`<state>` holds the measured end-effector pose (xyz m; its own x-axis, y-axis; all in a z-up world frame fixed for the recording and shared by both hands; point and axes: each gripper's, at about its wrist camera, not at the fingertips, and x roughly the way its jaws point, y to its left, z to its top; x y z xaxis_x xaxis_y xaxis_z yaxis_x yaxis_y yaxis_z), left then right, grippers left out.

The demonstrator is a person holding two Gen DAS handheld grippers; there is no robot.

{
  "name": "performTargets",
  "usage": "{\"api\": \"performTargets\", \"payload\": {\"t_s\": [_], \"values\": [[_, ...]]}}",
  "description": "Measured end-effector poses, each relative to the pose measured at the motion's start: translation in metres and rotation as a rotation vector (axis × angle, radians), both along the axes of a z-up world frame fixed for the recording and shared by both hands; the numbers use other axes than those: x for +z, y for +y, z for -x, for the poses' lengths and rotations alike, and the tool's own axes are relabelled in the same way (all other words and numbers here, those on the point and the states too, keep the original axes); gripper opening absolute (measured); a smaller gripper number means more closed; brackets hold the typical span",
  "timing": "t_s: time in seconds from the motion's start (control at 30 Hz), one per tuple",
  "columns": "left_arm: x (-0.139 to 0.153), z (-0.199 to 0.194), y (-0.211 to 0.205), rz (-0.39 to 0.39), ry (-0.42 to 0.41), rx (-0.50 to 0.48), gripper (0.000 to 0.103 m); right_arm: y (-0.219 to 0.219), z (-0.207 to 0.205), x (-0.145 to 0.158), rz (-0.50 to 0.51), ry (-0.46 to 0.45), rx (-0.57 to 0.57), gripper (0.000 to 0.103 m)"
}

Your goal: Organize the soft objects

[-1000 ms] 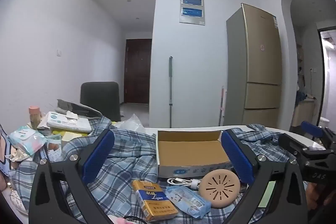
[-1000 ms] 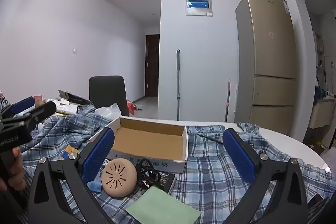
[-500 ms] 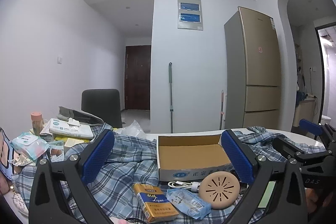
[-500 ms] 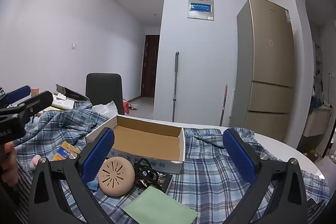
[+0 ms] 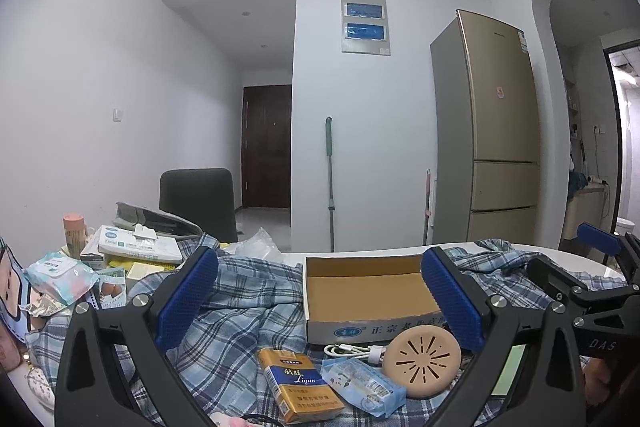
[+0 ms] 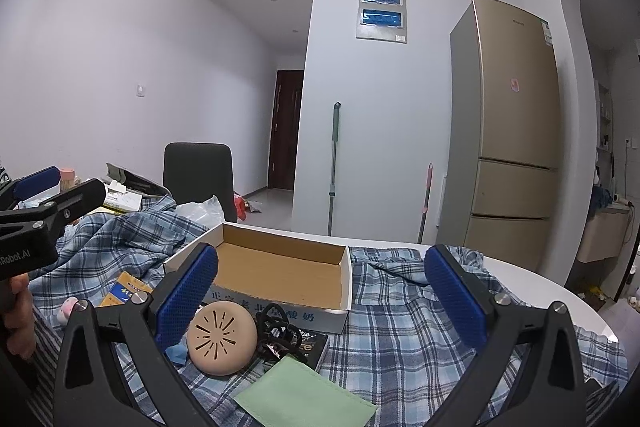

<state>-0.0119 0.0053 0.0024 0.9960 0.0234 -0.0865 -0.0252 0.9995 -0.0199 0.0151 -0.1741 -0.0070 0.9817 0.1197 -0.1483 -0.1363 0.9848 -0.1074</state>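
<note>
We hold both the left gripper and the right gripper above the counter, jaws spread wide and empty. The plaid cloth lies rumpled across it, under the open cardboard box and the clutter in front (a round tan disc, a green sheet). We judge it best to come down on one soft item, pinch mid-body, and lift clear of the clutter.

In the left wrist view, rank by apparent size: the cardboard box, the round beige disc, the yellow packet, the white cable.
1. cardboard box, clearly largest.
2. and 3. yellow packet and round beige disc: look about alike, and the packet lies nearer the camera, so I won't rank them.
4. white cable, smallest, partly hidden by the disc.
</note>
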Motion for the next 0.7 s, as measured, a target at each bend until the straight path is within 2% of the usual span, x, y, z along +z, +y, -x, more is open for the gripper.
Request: {"api": "performTargets", "payload": {"t_s": [0.57, 0.7], "values": [[-0.0017, -0.0063, -0.0022, -0.016, 0.032, 0.011, 0.103, 0.0008, 0.0001, -0.0014, -0.003, 0.007, -0.002, 0.103], [-0.002, -0.0059, -0.0013, -0.015, 0.03, 0.014, 0.103, 0.0039, -0.0061, -0.0036, 0.014, 0.037, -0.004, 0.103]]}}
